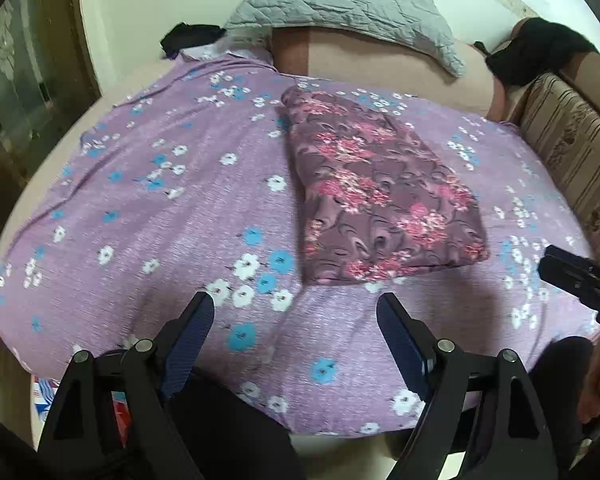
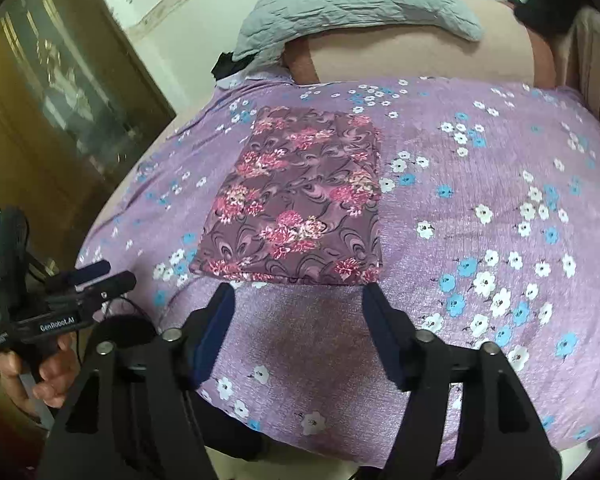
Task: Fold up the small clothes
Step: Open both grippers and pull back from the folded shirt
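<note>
The floral garment [image 1: 384, 188] lies as a flat, squared-off rectangle on the bed's purple flowered sheet [image 1: 160, 200], its edges stacked in layers, which suggests the fold is done and the piece has been set down to rest there. Both tools hang above the near part of the bed with nothing in them. The left gripper [image 1: 296, 320] has its fingers [image 1: 192, 336] spread wide, and only bare sheet shows between them; the garment's near edge lies just beyond and slightly to the right of the tips, apart from them. The right gripper [image 2: 298, 312] is likewise spread and empty, and the garment's near edge sits just past its fingertips, almost centred between them but not touching. A grey pillow [image 1: 348, 4] rests at the far end, well apart.
</note>
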The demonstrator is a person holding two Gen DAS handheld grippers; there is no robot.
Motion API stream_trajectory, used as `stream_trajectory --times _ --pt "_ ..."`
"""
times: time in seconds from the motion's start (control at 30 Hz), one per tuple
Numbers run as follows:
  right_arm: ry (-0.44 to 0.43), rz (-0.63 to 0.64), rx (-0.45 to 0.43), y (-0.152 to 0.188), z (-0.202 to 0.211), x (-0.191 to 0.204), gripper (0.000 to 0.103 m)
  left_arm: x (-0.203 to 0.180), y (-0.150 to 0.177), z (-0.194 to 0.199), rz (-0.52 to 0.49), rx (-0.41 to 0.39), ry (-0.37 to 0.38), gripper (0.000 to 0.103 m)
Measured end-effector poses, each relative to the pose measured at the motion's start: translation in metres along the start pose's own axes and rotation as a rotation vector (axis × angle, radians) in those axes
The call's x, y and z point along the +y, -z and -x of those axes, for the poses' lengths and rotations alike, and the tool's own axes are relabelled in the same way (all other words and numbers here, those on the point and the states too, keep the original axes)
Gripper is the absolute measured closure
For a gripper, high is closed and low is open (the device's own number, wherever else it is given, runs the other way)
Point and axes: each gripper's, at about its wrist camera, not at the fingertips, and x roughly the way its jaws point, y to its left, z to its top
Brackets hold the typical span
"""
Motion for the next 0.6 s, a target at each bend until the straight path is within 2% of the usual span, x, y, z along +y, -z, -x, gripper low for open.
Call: stream_trajectory --times 0.13,0.27,0.4,0.6 --pt "0.007 0.018 0.001 -0.005 -0.006 0.003 0.019 0.0 -0.007 -0.005 -0.015 -0.002 -0.027 0.019" --pt "0.013 0.019 -0.003 -0.013 -0.013 0.003 0.018 0.0 -0.016 -0.015 0.002 0.029 -0.008 0.019" --pt "0.015 0.033 -0.002 -0.019 -0.021 0.004 0.013 -0.006 -0.023 -0.019 -0.002 0.006 -0.026 0.019" --pt "0.017 0.037 0.007 -0.028 -0.029 0.0 0.012 -0.013 -0.038 -0.014 -0.014 -0.022 -0.033 0.019"
